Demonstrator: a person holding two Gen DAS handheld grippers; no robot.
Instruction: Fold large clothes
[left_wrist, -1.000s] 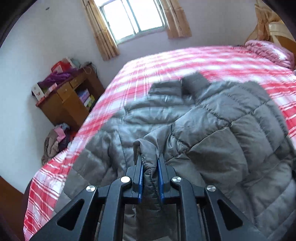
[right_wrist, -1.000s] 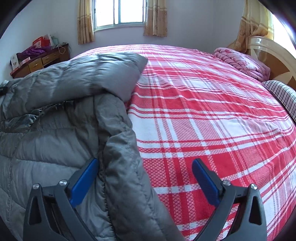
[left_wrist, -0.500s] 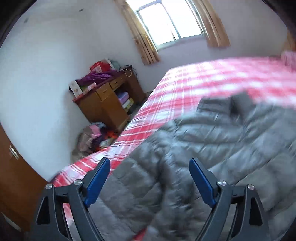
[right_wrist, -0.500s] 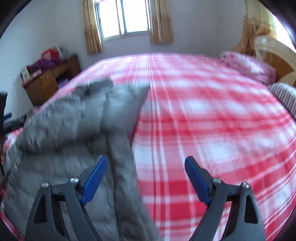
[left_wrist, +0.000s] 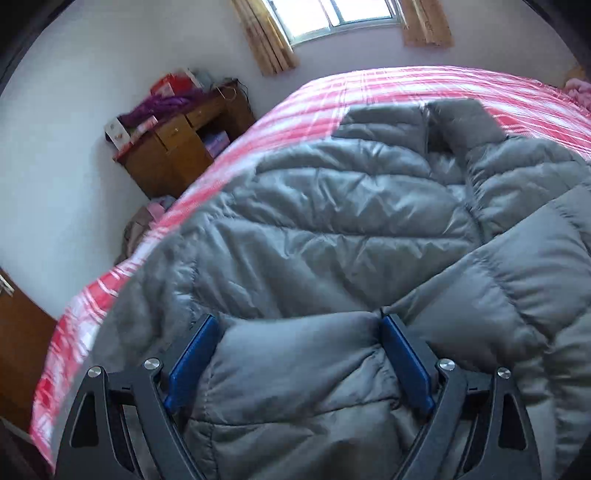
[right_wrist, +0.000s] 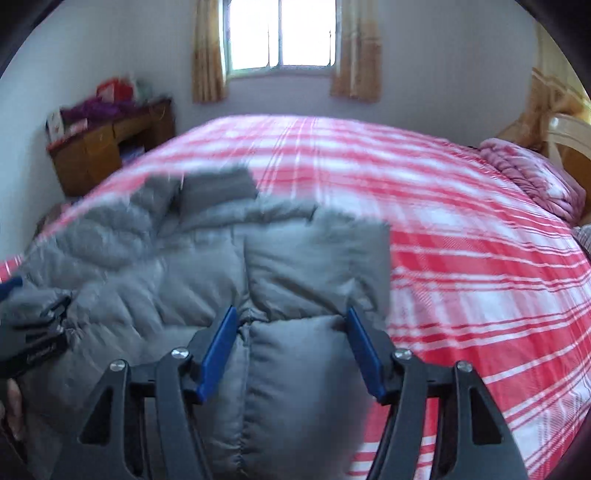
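I have a grey puffer jacket (left_wrist: 332, 229) lying along the left edge of the red plaid bed (right_wrist: 461, 258), both my left gripper (left_wrist: 297, 363) and right gripper (right_wrist: 291, 354) spread around its padded hem, and I should close evenly before lifting

A red-and-white plaid bed (right_wrist: 461, 236) fills the room, with a cluttered wooden cabinet (left_wrist: 181, 147) beside it, a curtained window (right_wrist: 282, 35), and a pink blanket (right_wrist: 532, 177).
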